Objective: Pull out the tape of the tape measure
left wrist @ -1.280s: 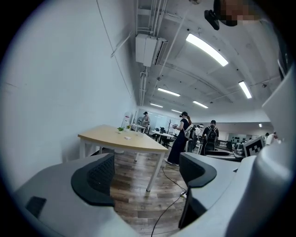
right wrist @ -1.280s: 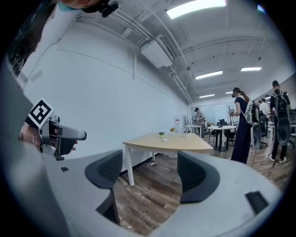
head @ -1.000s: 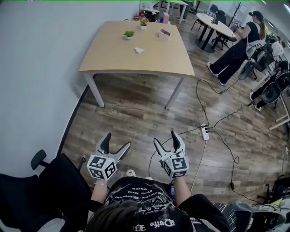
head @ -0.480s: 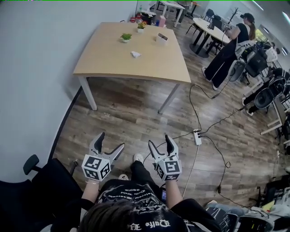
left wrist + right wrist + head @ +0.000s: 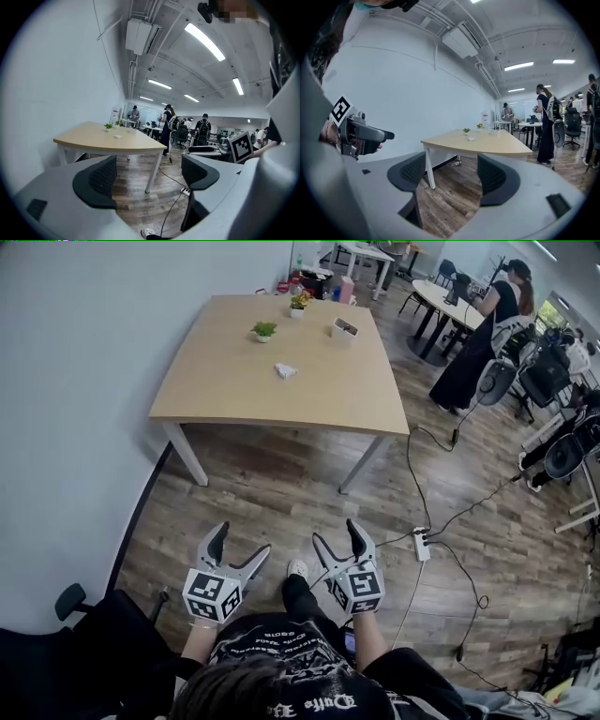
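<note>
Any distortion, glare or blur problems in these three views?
Head view: sharp and evenly lit, table crisp, mild wide-angle stretch toward the edges. Left gripper view: strong fisheye, black corners, ceiling strip light blown out. Right gripper view: same fisheye and black corners, wall softly lit, no glare.

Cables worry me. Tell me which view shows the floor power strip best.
The head view: the white power strip lies whole on the wood floor. The left gripper view shows only its end beside a jaw; the right gripper view shows none of it.
</note>
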`<state>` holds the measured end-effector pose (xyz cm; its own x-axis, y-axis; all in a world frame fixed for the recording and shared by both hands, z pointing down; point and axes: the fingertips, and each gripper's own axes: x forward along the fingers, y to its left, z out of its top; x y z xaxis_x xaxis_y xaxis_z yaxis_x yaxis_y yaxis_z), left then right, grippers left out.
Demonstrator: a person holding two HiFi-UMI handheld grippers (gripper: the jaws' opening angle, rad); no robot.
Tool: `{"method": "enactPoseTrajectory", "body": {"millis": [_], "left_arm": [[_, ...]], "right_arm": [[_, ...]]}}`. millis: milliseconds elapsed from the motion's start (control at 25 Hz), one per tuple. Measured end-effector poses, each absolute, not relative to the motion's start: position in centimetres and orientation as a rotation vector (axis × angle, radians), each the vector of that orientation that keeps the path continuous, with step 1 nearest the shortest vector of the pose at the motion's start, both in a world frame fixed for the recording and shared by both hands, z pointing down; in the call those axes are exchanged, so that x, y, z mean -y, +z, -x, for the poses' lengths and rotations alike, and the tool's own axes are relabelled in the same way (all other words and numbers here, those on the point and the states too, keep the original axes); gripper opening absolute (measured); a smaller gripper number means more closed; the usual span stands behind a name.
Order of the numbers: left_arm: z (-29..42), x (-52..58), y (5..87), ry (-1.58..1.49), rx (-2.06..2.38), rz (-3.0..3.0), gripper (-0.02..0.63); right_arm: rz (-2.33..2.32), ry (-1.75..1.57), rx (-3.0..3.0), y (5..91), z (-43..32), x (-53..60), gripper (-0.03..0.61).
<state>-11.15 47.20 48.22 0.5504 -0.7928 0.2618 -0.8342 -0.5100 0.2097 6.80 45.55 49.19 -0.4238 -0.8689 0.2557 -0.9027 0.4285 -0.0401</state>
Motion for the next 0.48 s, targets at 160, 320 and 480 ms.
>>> {"method": "enactPoseTrajectory", "body": {"millis": [160,320,480], "left_arm": [[9.3,-41.3,47.9,0.131,1.364,-2.421,0.442],[7.7,-36.3,47.7,0.112,1.422,-2.372,0.442],[5.9,-32.2,47.6,0.131,1.479,-2.371,0.442]], "right_arm": [[-1.505,0.258,2.548,48.8,-8.3,-39.1,0.350],[-1.448,0.266,2.578,48.9,-10.1,-33.9,0.350],[-1.418,0.224,2.593,48.5,-12.1,-29.4,0.350]]}}
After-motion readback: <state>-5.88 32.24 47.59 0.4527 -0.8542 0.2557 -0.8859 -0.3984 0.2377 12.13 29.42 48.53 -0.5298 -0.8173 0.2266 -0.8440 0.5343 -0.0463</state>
